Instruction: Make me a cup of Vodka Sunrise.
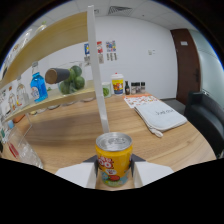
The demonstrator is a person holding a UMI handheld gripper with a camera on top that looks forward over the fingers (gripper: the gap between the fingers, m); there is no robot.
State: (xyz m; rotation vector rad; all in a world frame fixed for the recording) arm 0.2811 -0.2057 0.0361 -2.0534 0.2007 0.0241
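A yellow juice can (114,159) with a silver top stands upright between my fingers, and both fingers (89,172) press on its sides. My gripper (114,176) is shut on the can, which sits above the wooden table (75,135). On the shelf to the left are a blue bottle (38,86), several clear bottles (15,97) and green limes (75,79). A clear glass (22,147) stands at the left near my fingers.
A white post (98,70) rises from the table just beyond the can. A folded white cloth bag (160,116) lies on the right of the table. A yellow-lidded tub (117,83) and small dark jars (135,87) stand at the back. A black chair (207,117) is at the right.
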